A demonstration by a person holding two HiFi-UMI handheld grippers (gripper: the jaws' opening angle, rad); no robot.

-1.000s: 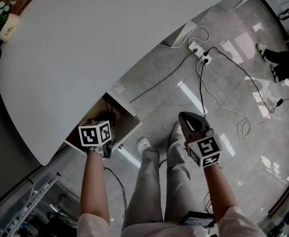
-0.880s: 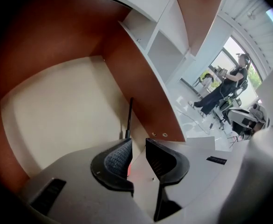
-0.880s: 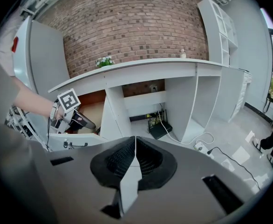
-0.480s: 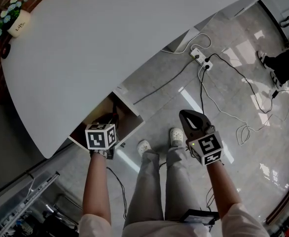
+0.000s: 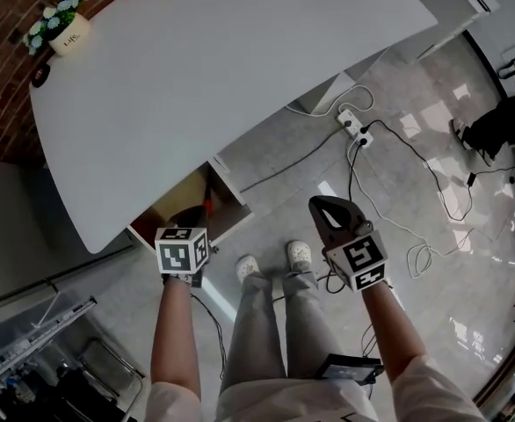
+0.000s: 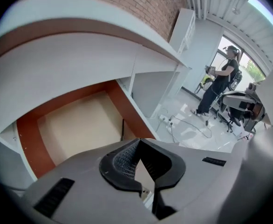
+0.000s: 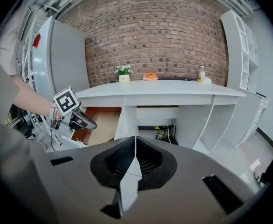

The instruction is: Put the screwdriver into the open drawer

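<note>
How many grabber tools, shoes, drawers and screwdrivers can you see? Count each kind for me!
tools: 2 (left tool, right tool)
shoes: 2
open drawer: 1
screwdriver: 1, lying in the drawer
Total: 6

Reads as office or lab workspace: long curved white desk against red brick wall, glossy grey tiled floor with white power strip and loose black cables, tall white shelving unit
</note>
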